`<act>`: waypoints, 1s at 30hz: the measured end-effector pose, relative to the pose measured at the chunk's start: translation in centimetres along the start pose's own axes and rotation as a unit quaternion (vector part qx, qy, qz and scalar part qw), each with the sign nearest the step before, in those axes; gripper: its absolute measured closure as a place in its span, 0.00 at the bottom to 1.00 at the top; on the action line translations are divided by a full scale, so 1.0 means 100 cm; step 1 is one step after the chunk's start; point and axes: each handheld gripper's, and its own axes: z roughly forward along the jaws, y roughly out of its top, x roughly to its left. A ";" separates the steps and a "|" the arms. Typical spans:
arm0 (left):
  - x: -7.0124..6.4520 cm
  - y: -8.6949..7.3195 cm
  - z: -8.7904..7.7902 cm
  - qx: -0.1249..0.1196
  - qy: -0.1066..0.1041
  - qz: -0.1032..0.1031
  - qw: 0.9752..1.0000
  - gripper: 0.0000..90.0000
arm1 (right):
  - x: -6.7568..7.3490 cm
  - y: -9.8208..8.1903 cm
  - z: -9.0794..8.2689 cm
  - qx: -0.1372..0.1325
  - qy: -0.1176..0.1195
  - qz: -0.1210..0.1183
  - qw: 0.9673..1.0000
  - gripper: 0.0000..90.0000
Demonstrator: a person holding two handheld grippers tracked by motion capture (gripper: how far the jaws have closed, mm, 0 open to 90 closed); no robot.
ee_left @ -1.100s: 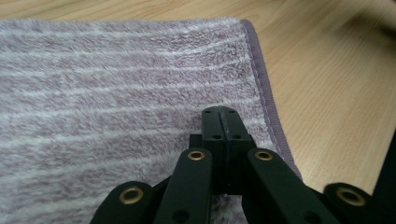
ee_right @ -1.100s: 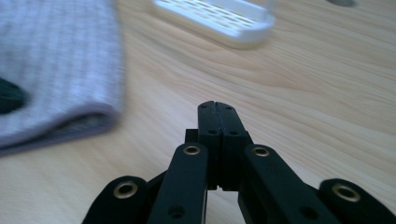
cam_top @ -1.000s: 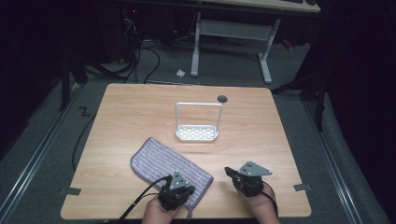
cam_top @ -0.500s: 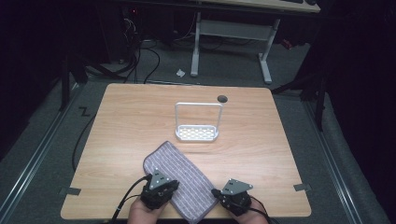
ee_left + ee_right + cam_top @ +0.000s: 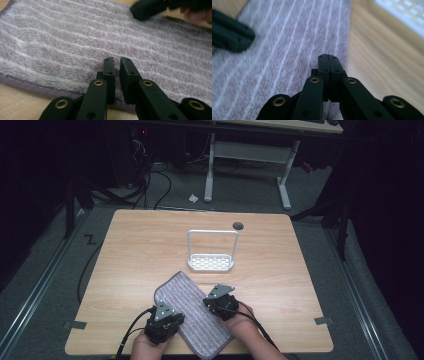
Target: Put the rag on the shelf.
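The striped towel [image 5: 192,312] is being approached from both sides, the left gripper [image 5: 117,62] narrowly parted and the right gripper [image 5: 328,60] closed on nothing, so wider jaws are judged necessary before an edge is pinched.

A fluffy lilac-grey towel [image 5: 192,312] with thin pale stripes running along its length lies flat and spread out on the wooden table [image 5: 140,255], near the front edge. It sits at a diagonal, 1 rounded corner toward the table's middle, the opposite end at the front edge. A darker stitched hem borders it.
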 end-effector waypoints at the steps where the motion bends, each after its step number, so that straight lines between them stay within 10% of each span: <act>1: 0.001 0.002 0.001 0.001 0.003 0.002 1.000 0.92 | 0.002 -0.004 -0.001 -0.005 0.000 -0.001 1.000 1.00; 11: 0.006 0.027 0.015 -0.012 0.005 0.005 1.000 0.87 | 0.022 -0.041 -0.042 -0.025 0.006 0.014 1.000 0.99; 19: 0.013 0.033 0.030 0.007 0.013 0.008 1.000 0.85 | -0.010 -0.017 -0.009 -0.021 -0.021 0.041 0.999 0.98; 30: -0.013 0.017 0.019 0.013 -0.054 0.030 0.998 0.80 | 0.007 -0.053 -0.040 -0.029 -0.018 0.024 0.999 0.98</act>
